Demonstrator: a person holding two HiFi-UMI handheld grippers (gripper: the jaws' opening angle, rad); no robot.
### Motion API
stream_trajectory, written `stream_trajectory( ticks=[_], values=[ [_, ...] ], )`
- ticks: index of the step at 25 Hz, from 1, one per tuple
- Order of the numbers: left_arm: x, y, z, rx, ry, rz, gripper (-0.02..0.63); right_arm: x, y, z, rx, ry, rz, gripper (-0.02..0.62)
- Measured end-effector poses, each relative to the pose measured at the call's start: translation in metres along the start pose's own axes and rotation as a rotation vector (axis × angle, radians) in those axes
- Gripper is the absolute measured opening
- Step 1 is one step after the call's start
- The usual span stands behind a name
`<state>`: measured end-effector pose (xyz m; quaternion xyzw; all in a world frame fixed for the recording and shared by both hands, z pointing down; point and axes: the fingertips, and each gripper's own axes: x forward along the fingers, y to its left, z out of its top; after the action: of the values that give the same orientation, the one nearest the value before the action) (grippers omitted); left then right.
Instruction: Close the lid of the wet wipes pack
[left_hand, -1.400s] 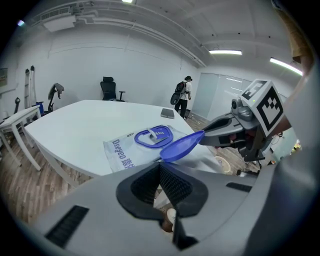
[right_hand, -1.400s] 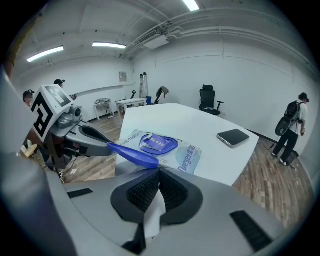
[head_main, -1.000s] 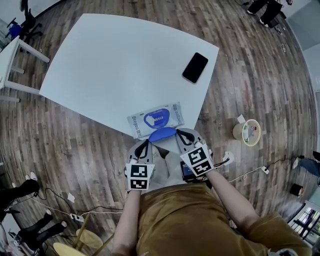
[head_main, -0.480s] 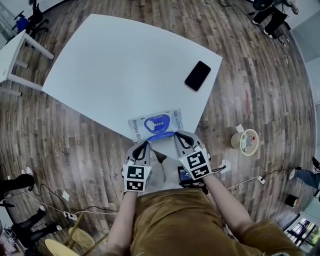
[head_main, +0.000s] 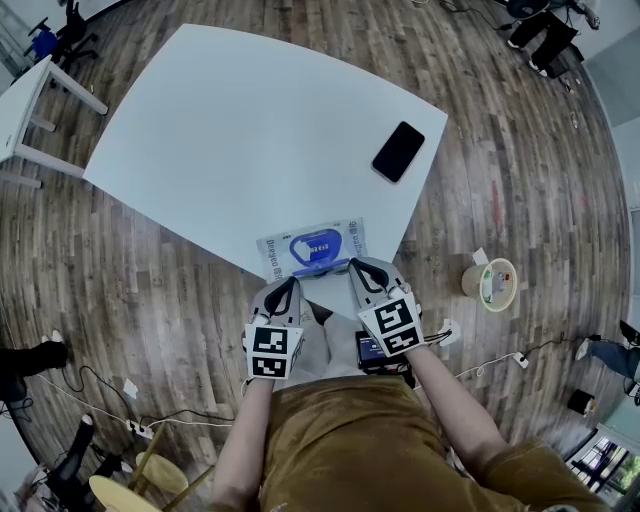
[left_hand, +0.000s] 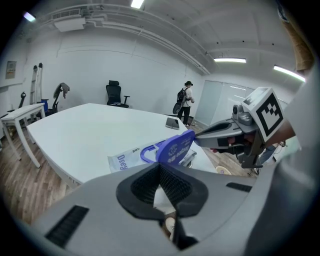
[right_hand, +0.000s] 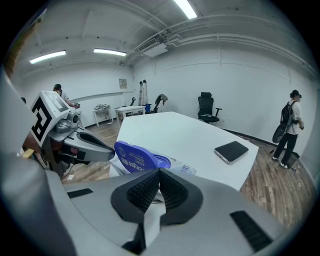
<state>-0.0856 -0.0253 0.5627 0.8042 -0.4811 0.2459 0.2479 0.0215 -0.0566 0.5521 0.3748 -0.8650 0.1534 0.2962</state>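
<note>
The wet wipes pack (head_main: 312, 246) lies flat at the near edge of the white table (head_main: 230, 130). Its blue lid (head_main: 322, 269) stands open, tilted up over the table edge on the near side of the pack; it shows clearly as the lid (left_hand: 175, 147) and the lid (right_hand: 131, 159). My left gripper (head_main: 290, 288) is just below and left of the lid, shut, with nothing in it. My right gripper (head_main: 358, 268) is shut and empty, with its tip at the lid's right edge. In the left gripper view the right gripper (left_hand: 220, 132) reaches the lid's top.
A black phone (head_main: 398, 151) lies near the table's right edge. On the wooden floor to the right are a round container (head_main: 494, 278) and cables (head_main: 490, 350). A person with a backpack (right_hand: 289, 125) stands far off, and an office chair (left_hand: 115, 94) stands beyond the table.
The blue lid has tipped up from lying nearly flat to standing on edge. Both grippers have edged toward the pack, the right one against the lid.
</note>
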Motion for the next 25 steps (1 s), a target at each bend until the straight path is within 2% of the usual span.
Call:
stream_trajectory(
  ticks=[25],
  values=[
    [0.011, 0.021, 0.019, -0.010, -0.015, 0.008, -0.006, 0.016, -0.011, 0.011, -0.009, 0.008, -0.007, 0.008]
  ],
)
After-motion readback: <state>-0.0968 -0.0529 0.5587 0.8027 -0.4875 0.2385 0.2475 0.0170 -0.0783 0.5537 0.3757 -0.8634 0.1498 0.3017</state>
